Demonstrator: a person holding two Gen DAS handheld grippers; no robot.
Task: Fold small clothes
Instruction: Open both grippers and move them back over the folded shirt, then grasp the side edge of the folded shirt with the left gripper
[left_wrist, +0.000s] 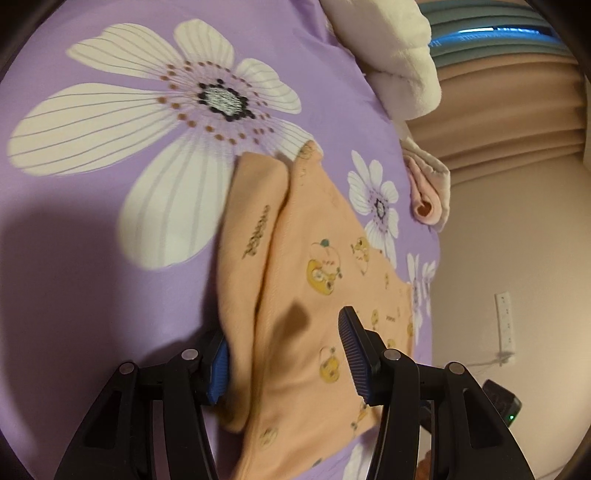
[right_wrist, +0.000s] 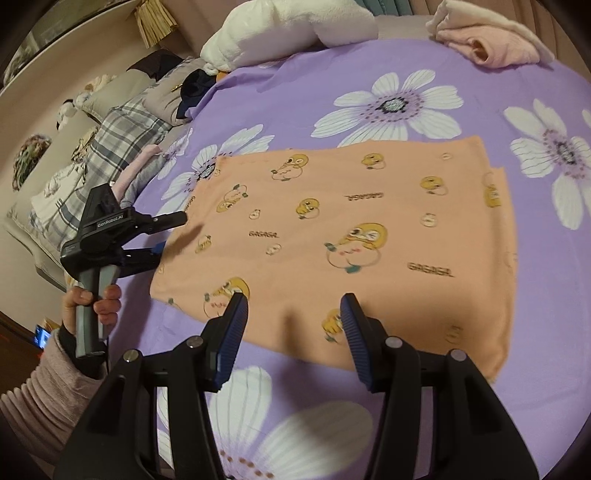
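Left hand-held gripper (right_wrist: 162, 236), gripped upright by a hand (right_wrist: 92, 299), and right hand-held gripper (right_wrist: 293, 325) both open, tilted downward over the orange garment (right_wrist: 351, 229).

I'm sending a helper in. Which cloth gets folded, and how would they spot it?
On the purple flowered bedspread, find the flat peach cloth in the middle. Unlike the rumpled pink garment at the far edge, it carries yellow cartoon ducks.

A folded garment (right_wrist: 354, 236) lies on the bedspread (right_wrist: 369, 66), pillows (right_wrist: 110, 122) to its left, a plush toy (right_wrist: 288, 33) behind.
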